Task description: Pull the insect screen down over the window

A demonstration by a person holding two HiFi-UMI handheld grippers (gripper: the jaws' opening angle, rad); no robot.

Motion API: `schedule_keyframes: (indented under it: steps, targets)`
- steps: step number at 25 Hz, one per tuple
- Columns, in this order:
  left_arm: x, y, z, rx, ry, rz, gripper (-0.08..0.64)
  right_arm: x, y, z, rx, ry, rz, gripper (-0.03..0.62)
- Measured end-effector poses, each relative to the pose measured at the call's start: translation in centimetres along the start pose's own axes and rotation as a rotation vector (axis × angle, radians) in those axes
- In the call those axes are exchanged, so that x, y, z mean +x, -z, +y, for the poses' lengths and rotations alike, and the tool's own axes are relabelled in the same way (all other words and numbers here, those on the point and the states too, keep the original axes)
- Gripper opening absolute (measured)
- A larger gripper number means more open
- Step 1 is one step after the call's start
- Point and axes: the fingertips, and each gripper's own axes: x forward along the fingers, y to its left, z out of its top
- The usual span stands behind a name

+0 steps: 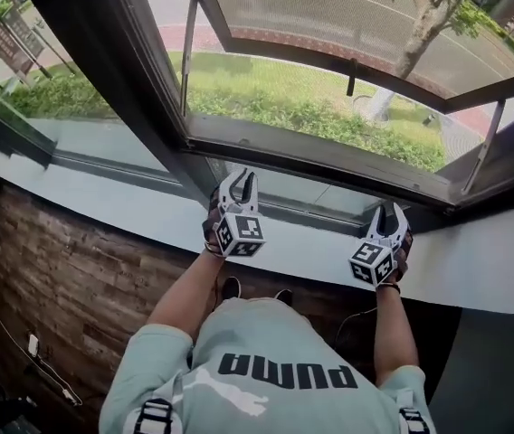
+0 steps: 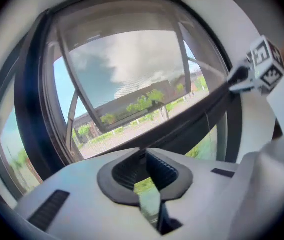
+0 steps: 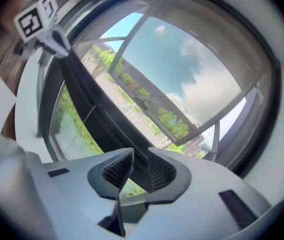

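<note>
between the lower frame and the swung-out sash bar the way outward is open across most of the window's width. a thin left stay slants across that opening at one side and a right stay at the other. a small dark handle hangs from the sash bar near the middle. a thick dark mullion closes off the left. the white sill gives a flat strip in front of the frame. over it, just short of the frame and well apart, hover the left claw, tips together on nothing, and the right claw, jaws apart on nothing.
</note>
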Motion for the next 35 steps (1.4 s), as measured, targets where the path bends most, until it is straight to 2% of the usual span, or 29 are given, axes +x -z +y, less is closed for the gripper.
schedule_keyframes:
  steps: [1,2,4,6,7,9,10,13,15,19,24,27,31,35]
  targets:
    - [-0.5,-0.9,-0.5,-0.101,0.048,-0.024,0.02,-0.6,-0.5,-0.4,0.1,-0.013,-0.015,0.058]
    - [-1.0,-2.0,-1.0,-0.204,0.107,-0.053,0.014,-1.3,-1.1,-0.8,0.186,-0.025,-0.033,0.008]
    - [-2.0,-4.2,-1.9,-0.445,0.236,-0.116,0.014,-2.6,-2.2,-1.4,0.324,-0.046,-0.072,0.008]
    - [-3.3,-5.6,-2.7,-0.674,0.323,-0.134,0.012,-4.1,-2.8,-1.8,0.444,-0.07,-0.097,0.008]
    - [-4.2,-5.8,-3.2,-0.745,0.344,-0.123,0.012,-5.0,-2.8,-1.8,0.502,-0.087,-0.103,0.008]
    - [-6.0,-5.7,-4.6,-0.803,0.367,-0.11,0.012,-6.7,-2.6,-1.7,0.61,-0.125,-0.114,0.008]
    - [-6.7,-5.7,-5.3,-0.799,0.371,-0.114,0.012,-7.4,-2.6,-1.5,0.656,-0.144,-0.124,0.008]
    - [-8.5,-5.5,-7.2,-0.719,0.35,-0.109,0.012,-8.7,-2.6,-0.6,0.733,-0.202,-0.16,0.008]
    - [-9.4,-5.1,-8.3,-0.701,0.335,-0.092,0.012,-9.0,-2.5,0.4,0.743,-0.246,-0.18,0.008]
    - [-10.9,-4.8,-10.3,-0.699,0.311,-0.078,0.014,-9.4,-2.2,1.9,0.706,-0.319,-0.206,0.006]
    - [-12.1,-6.3,-11.5,-0.588,0.338,-0.09,0.014,-11.9,-3.0,1.1,0.708,-0.308,-0.244,0.008]
    - [-13.6,-5.8,-12.3,-0.576,0.364,-0.077,0.014,-13.8,-3.3,1.0,0.712,-0.286,-0.254,0.008]
    - [-18.1,-2.9,-12.5,-0.545,0.395,-0.067,0.014,-17.4,-4.4,3.3,0.71,-0.282,-0.265,0.008]
    - [-24.2,0.6,-10.8,-0.508,0.413,-0.058,0.012,-22.7,-6.5,7.2,0.722,-0.297,-0.26,0.008]
